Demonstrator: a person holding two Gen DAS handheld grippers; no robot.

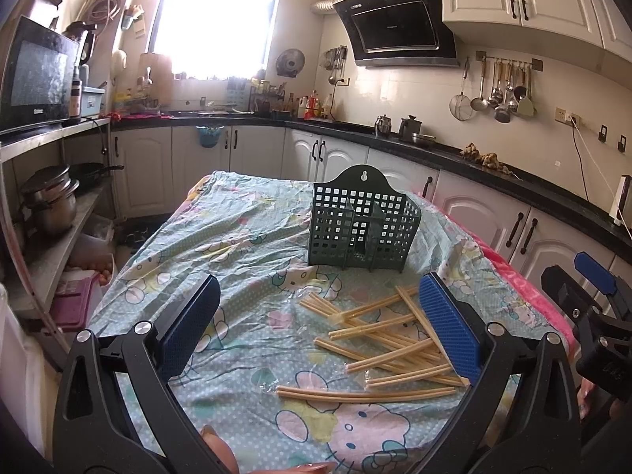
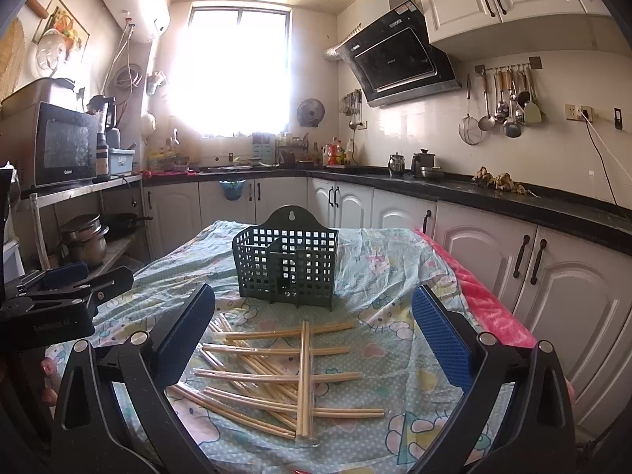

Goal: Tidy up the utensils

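While both grippers hang spread and empty, the chopsticks (image 2: 276, 371) lie mostly crosswise directly between the right gripper (image 2: 312, 335) fingers, nearer than the left gripper (image 1: 320, 328).

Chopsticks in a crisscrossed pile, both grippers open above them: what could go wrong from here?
1. The chopsticks overlap, so a pinch may lift several or flick neighbours off the table.
2. Some look plastic-wrapped and may slip.
3. The green basket stands free on wrinkled cloth; pushing sticks in might tip it.
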